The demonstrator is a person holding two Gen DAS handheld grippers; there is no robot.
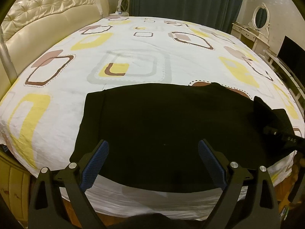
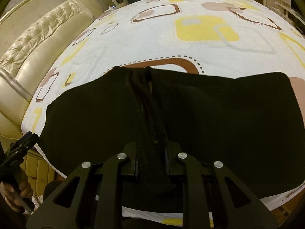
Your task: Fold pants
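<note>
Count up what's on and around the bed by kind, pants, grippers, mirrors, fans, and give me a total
Black pants: 1
Grippers: 2, the left gripper open above the pants, the right gripper with its fingers shut on a bunched ridge of the pants
Oval mirror: 1
Small desk fan: 1
Total: 5

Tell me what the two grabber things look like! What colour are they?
The left gripper is black, with forked arms, cut-out slots and shiny silver bolts. Its fingers wear bumpy blue pads. The right gripper has the same black frame and silver bolts; pale letters show on its side. No cables are visible.
</note>
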